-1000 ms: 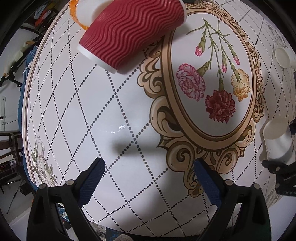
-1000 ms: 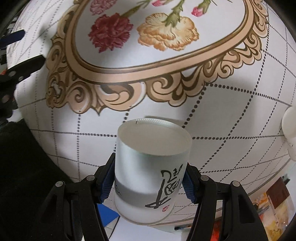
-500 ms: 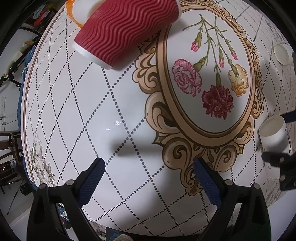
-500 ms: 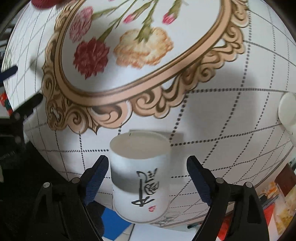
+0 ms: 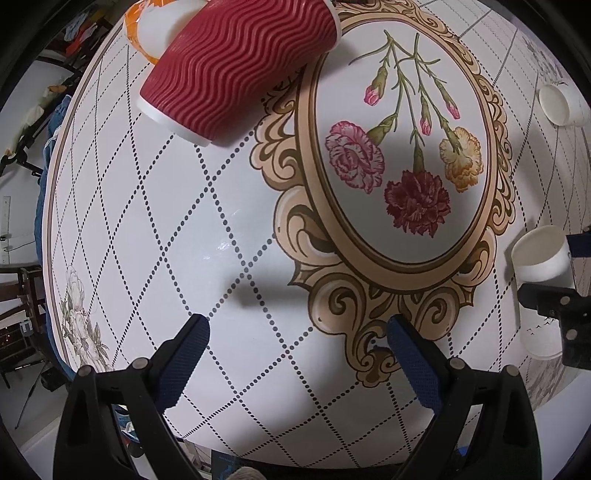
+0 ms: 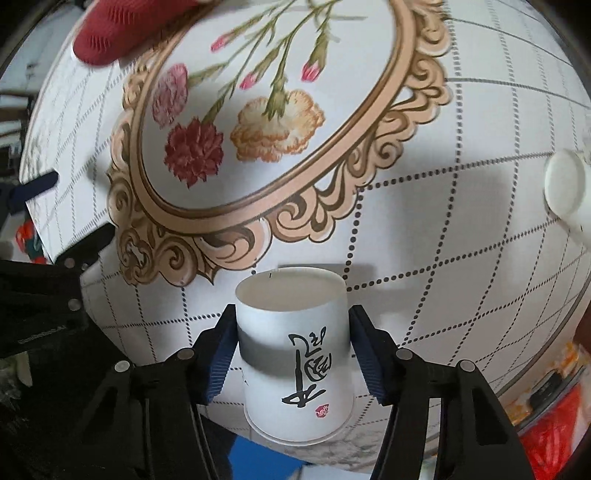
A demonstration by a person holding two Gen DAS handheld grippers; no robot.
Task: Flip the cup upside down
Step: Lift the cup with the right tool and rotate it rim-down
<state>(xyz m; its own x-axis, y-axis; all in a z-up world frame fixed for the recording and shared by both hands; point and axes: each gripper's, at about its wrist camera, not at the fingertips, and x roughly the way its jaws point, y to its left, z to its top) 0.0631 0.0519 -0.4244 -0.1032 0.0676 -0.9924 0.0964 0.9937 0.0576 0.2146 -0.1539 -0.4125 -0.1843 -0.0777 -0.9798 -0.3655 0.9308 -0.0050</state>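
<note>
Round and white, the table carries a dotted lattice and a gilt oval frame of carnations. From my right wrist view, the white paper cup with black brush lettering stands upside down near the table's edge at six o'clock, its wide rim on the surface. My right gripper brackets it, blue pads just beside each wall; I cannot tell whether they press or only flank it. My left gripper hangs with fingers spread wide, gripping nothing. At eleven o'clock in the left view a red ribbed cup lies on its side against an orange-trimmed cup. Another white cup sits at two o'clock.
</note>
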